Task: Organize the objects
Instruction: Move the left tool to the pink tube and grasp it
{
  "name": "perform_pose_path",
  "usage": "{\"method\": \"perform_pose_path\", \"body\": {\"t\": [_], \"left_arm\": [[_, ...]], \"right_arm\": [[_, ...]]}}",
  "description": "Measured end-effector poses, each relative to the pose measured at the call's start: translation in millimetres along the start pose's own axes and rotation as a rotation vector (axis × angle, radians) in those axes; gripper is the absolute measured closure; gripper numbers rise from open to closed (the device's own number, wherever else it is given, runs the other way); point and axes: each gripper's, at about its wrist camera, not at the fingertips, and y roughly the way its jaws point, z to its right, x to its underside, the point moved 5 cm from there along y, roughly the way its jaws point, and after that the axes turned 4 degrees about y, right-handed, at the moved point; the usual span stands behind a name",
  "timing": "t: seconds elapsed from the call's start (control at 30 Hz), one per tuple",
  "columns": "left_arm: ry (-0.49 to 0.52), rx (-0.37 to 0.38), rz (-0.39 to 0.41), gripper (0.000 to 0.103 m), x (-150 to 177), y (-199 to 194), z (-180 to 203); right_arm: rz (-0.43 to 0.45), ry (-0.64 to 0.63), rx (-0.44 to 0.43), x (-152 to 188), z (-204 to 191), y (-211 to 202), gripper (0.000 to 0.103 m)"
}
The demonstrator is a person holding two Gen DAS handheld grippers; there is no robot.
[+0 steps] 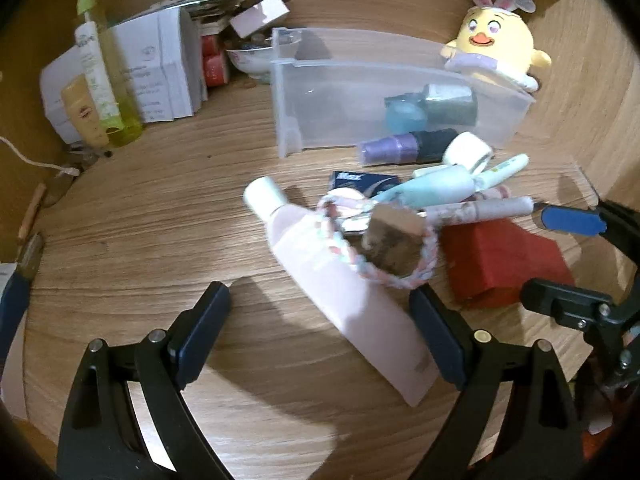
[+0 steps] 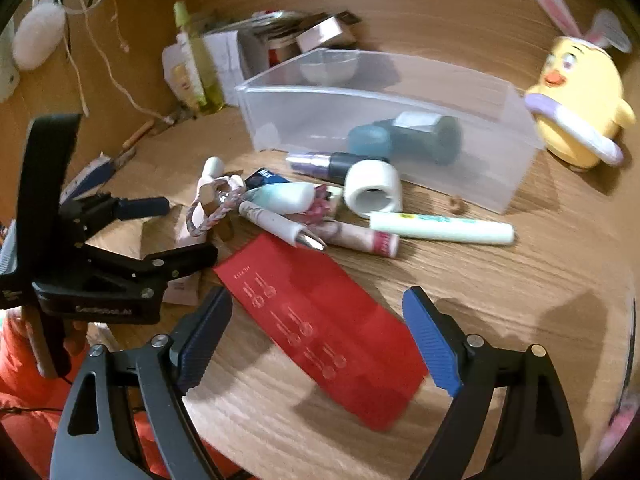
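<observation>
Left gripper [image 1: 320, 312] spread over pale pink squeeze tube [image 1: 340, 292]; right gripper [image 2: 320, 332] spread over flat red box [image 2: 320, 328]. Risk: braided loop [image 1: 380, 240] snags on lift. Clear plastic bin [image 1: 400, 92] behind.

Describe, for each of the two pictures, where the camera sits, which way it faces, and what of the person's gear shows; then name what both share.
Left wrist view: sits on the left gripper, open, facing down at the pink tube on the wooden table; the right gripper's blue finger enters at right.
Right wrist view: sits on the right gripper, open, above the red packet; the left gripper shows at left.
Shared: clear bin, chick toy, braided band.
</observation>
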Motion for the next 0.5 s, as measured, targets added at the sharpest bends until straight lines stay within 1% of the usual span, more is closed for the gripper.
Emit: {"method": "perform_pose_path", "body": {"t": [0.13,0.27,0.43,0.47,0.5], "left_arm": [[-0.017,-0.024,-0.002,0.011,6.9,-4.4,-14.1],[-0.041,-0.041,-0.011,0.011,13.3,-8.9,-29.4],[-0.041,-0.04,-0.016,0.011,7.2,-4.3,-33.4],[-0.036,-0.034,-0.017,0.013,4.6,-2.0,-32.1],[-0.028,-0.033,-0.015,0.016,1.5,-0.1,-30.8]], "right_arm": [[-0.023,-0.029,-0.036,-3.8,-7.3,9.8,0.017],[-0.046,-0.026,-0.071,-5.2,-10.4,18.5,0.017],[-0.044,-0.02,-0.094,-6.2,-11.0,21.4,0.018],[-0.044,-0.02,-0.095,-6.9,-10.8,21.7,0.018],[-0.044,-0.021,-0.097,-7.2,-11.3,21.5,0.018]]}}
